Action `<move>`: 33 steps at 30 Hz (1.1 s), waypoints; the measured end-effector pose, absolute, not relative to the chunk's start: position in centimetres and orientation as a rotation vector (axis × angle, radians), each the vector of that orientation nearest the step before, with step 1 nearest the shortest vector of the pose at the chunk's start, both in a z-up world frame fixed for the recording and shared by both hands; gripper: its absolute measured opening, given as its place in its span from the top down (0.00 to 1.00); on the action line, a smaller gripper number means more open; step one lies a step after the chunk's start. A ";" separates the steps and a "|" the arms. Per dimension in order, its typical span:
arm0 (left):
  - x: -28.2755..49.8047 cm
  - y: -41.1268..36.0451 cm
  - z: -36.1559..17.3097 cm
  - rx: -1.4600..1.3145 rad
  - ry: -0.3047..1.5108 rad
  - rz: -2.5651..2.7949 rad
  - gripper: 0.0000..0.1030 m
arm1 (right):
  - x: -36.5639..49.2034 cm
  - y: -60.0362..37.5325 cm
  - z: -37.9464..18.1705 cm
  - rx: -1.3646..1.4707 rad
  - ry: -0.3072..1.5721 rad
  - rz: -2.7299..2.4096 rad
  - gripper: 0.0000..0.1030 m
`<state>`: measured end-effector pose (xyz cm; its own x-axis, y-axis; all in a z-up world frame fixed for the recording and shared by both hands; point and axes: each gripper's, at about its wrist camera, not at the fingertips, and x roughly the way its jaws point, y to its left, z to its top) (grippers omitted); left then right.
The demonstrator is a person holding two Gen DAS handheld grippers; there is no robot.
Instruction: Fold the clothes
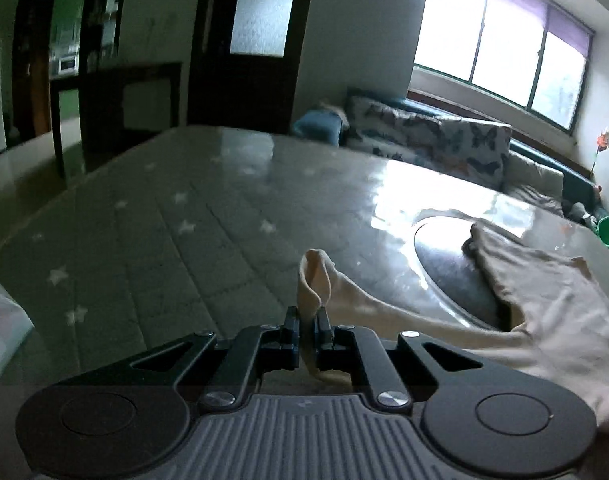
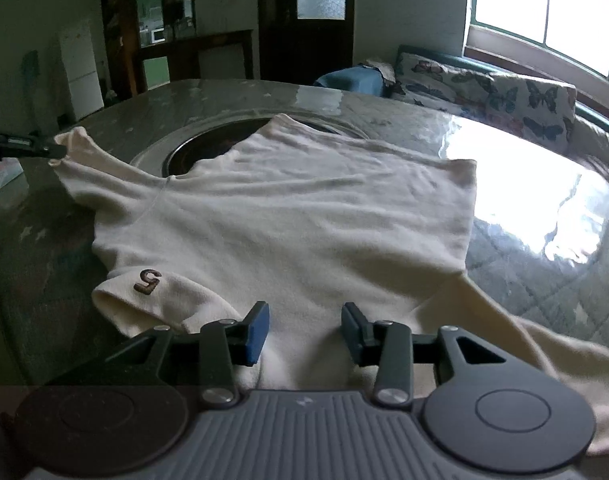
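Cream garment point(image 2: 288, 208) spread across the glossy, star-patterned surface point(image 2: 544, 264), its upper part lying over the round dark inset point(image 2: 200, 152) set in the middle of that surface. A sleeve cuff bearing a brown figure "5" point(image 2: 147, 281) lies folded just left of my right gripper point(image 2: 305, 330). My right gripper stands with its blue-padded fingers point(image 2: 258, 332) apart, one on each side of a strip of cloth near the garment's near edge; whether the pads touch the fabric I cannot tell. My left gripper point(image 1: 307, 326) is closed on the end of the far sleeve point(image 1: 316, 280), which rises in a curled loop between its jaws and trails away to the right toward the body of the garment point(image 1: 544, 300). In the right wrist view the same gripper point(image 2: 50, 147) appears at the far left, pinching the sleeve tip point(image 2: 74, 140) clear of the shirt body. Beyond the surface stand a butterfly-print cushion point(image 2: 492, 96), a bright window point(image 2: 552, 8) and a dark door point(image 2: 304, 16).
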<state>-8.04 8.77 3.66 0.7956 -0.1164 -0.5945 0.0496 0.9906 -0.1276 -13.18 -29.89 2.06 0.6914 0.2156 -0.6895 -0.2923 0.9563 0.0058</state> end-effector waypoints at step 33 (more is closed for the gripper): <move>-10.1 2.7 5.7 0.024 0.637 -0.229 0.79 | -13.7 -23.9 3.9 -0.132 0.695 0.503 0.62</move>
